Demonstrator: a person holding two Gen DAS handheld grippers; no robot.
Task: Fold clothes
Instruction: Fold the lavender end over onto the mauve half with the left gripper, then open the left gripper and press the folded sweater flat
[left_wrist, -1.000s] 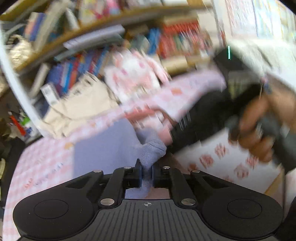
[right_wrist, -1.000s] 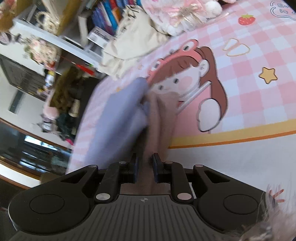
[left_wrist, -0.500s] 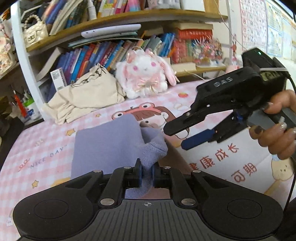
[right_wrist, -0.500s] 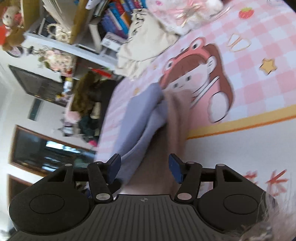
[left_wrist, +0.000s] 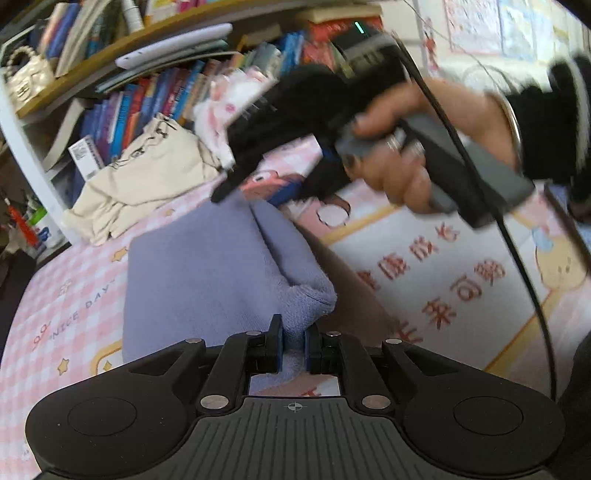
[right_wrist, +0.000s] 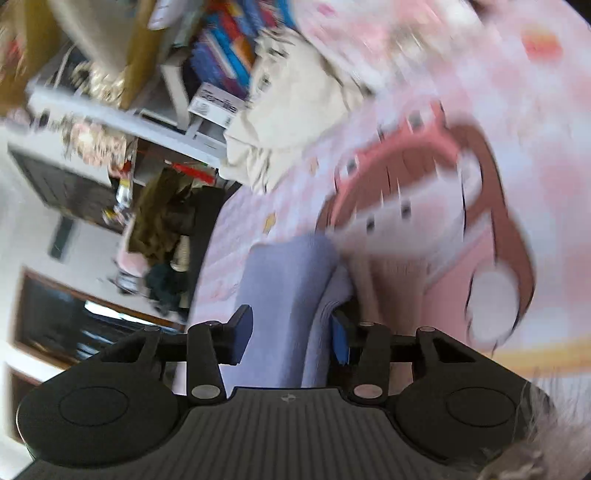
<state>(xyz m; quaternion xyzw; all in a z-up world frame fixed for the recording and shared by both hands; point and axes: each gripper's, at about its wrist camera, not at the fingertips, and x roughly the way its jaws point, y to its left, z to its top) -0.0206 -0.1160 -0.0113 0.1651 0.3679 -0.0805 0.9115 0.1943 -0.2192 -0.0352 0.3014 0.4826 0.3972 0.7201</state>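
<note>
Centrally, the lavender garment (left_wrist: 207, 280) is lying half-folded on the pink checked bed sheet (left_wrist: 70, 310), its bunched corner being pinched by the nearly closed left hand-held gripper (left_wrist: 293, 347). The right hand-held gripper (right_wrist: 291, 336) is closing, with cloth between its jaws but not yet being pressed. Edges are best aligned before the fold is laid. Beyond, a cream bag (left_wrist: 147, 181) and bookshelf (left_wrist: 155, 88) are crowding the far side.

My pink checked bed cover with cartoon print (left_wrist: 74, 302) carries the folded lavender knit garment (left_wrist: 207, 273) near its middle, and a crumpled cream cloth bag (left_wrist: 147, 184) lies at its far edge.
</note>
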